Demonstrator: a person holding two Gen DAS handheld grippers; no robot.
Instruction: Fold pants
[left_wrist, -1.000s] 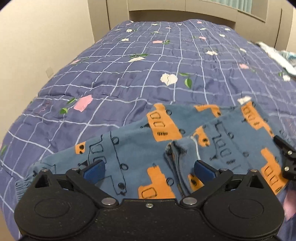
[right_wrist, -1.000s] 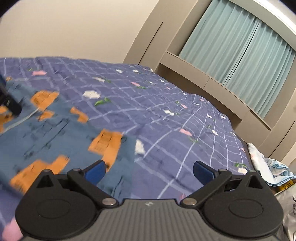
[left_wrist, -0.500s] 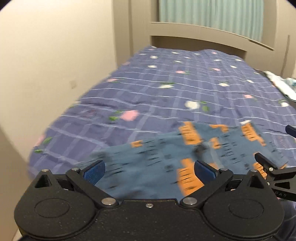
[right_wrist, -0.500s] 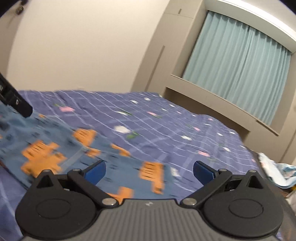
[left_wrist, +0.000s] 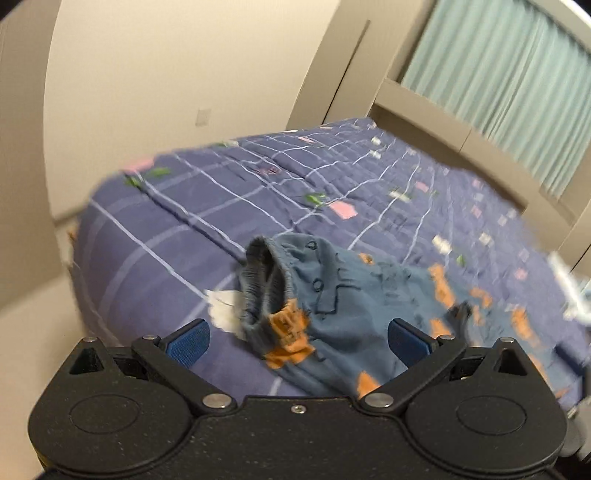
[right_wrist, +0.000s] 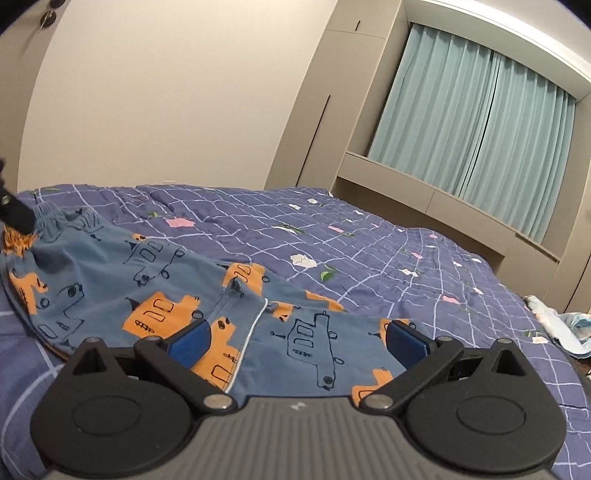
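Blue pants with orange truck prints (right_wrist: 147, 280) lie on the purple checked bedspread (right_wrist: 369, 251). In the left wrist view the elastic waistband (left_wrist: 266, 280) is bunched up right ahead of my left gripper (left_wrist: 297, 334), which is open and empty, its blue pads apart on either side of the waist. My right gripper (right_wrist: 297, 339) is open and empty over the leg part of the pants. The tip of the left gripper (right_wrist: 14, 214) shows at the waistband in the right wrist view.
The bed's left edge (left_wrist: 85, 251) drops to the floor by a beige wall. A headboard ledge (right_wrist: 424, 192) and teal curtains (right_wrist: 480, 129) stand at the far end. Other crumpled cloth (right_wrist: 557, 325) lies at the bed's right side.
Both grippers swung left along the pants. The left one now faces the bunched waistband near the bed's corner; the right one now looks over the pants' legs. Both stayed open.
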